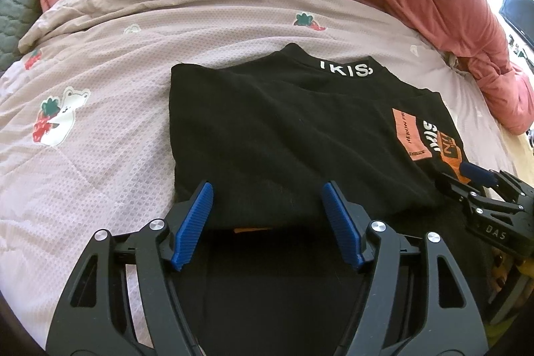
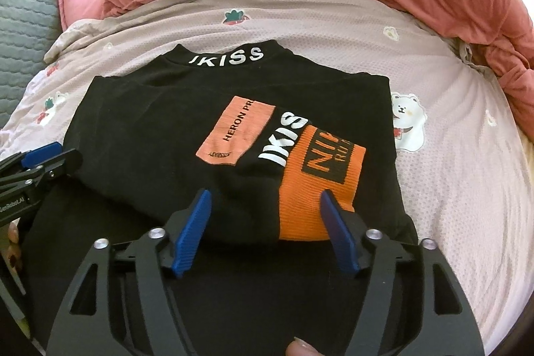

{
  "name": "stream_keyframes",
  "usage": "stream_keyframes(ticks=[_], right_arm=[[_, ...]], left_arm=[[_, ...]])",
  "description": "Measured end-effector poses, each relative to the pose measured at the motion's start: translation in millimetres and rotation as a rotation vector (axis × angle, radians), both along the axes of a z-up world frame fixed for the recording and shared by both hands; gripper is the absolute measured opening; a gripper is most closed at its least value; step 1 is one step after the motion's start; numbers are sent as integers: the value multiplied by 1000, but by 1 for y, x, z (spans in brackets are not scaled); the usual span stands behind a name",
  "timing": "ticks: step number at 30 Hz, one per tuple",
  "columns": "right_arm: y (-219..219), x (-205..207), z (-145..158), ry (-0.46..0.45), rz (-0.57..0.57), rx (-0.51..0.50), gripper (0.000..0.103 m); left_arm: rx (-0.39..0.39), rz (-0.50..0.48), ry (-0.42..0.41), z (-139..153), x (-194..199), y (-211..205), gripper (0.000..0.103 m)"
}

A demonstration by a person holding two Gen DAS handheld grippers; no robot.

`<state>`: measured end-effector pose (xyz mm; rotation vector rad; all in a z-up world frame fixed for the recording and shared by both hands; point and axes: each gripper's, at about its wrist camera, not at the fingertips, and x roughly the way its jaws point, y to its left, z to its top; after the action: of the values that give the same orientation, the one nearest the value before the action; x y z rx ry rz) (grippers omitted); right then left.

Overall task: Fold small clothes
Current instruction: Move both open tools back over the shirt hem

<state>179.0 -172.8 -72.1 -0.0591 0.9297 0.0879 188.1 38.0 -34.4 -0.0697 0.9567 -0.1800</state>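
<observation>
Folding looks nearly finished: black shirt (image 2: 150, 135) lies folded mid-bed (image 2: 450, 155), its near hem between each spread, empty gripper, left (image 1: 267, 199) and right (image 2: 265, 206), so smoothing toward twelve o'clock seems next.

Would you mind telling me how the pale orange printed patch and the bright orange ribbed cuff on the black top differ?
The pale orange printed patch is flat, faded salmon, with thin black lettering. The bright orange ribbed cuff is saturated, knitted in ridges, and carries a black block with orange letters. The patch lies farther from the right gripper; the cuff reaches between its open fingers. Both sit on the folded black top.
</observation>
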Motion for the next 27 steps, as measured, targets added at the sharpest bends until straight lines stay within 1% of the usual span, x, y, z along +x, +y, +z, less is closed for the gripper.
stream_keyframes(ticks=[1, 5, 8, 10, 13, 20, 21, 22, 26, 27], right_arm=[[-1, -1, 2, -3, -4, 3, 77], [-2, -4, 7, -15, -10, 15, 78], [-2, -7, 11, -26, -10, 19, 82], [-2, -8, 13, -33, -10, 19, 86], [-3, -10, 16, -43, -10, 21, 88], [-5, -14, 22, -55, -9, 25, 94], [-5, -15, 23, -56, -9, 26, 94], [-5, -16, 24, -57, -7, 28, 95], [-5, -19, 27, -63, -3, 30, 95], [-6, -20, 28, -64, -4, 33, 96]], left_arm=[[-3, 2, -1, 1, -1, 0, 61], [-11, 8, -2, 3, -3, 3, 61], [-11, 12, -3, 4, -4, 6, 61], [-7, 22, -2, 4, -4, 8, 62], [-15, 35, -3, 6, -5, 12, 62], [-13, 52, -21, 12, -11, 17, 68], [-12, 54, -22, 13, -12, 17, 70], [-10, 55, -26, 14, -13, 18, 74], [0, 61, -45, 19, -19, 18, 75], [1, 63, -48, 20, -21, 18, 77]])
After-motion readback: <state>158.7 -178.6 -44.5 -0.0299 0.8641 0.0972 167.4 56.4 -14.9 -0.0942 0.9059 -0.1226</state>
